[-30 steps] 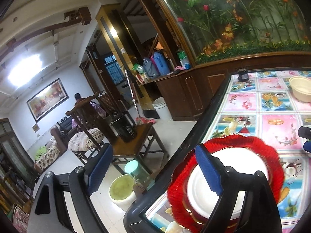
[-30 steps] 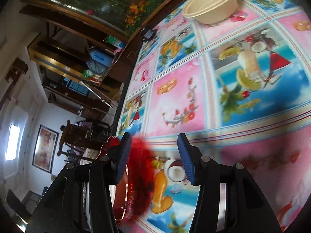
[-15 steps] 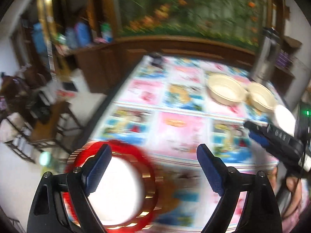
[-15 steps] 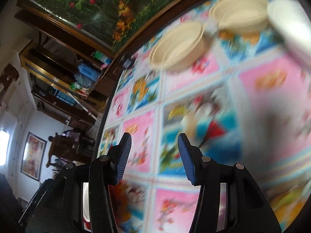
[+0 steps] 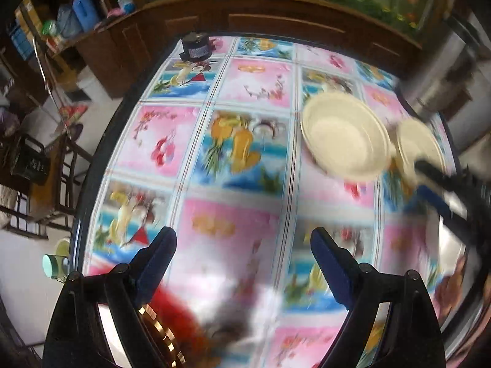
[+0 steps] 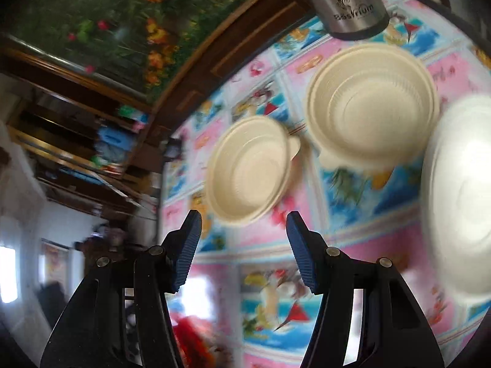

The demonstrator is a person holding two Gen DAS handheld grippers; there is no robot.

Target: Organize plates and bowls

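My right gripper (image 6: 244,245) is swinging in over the desk (image 6: 343,245) and its jaws are opening, about half spread, with nothing between them. Dead ahead of those jaws, just past the tips, sits the smaller cream bowl (image 6: 250,170), mouth up, its little tab handle poking off toward the upper right. Beyond it and off to the right of my jaws is the bigger cream bowl (image 6: 373,104), the two nearly rim to rim, with a steel flask (image 6: 349,3) standing behind them. Further right, right at the edge of my view, there's a white plate (image 6: 457,202), blurred.

My left gripper (image 5: 242,263) has its jaws spread wide and empty, pointing steeply down at bare tablecloth. From over here the bowls lie well ahead and off to the right, the nearer bowl (image 5: 345,136) clear, the other (image 5: 419,145) half behind my right gripper's fingers (image 5: 438,184). Low and left of the left jaws, the red and gold plate (image 5: 172,334) peeks out under the left finger.

So the right hand is plainly the nearer one to the bowls. I judge the smaller bowl is the likely pick: its rim is what the jaws line up with, and being round, the tab is its only odd side.
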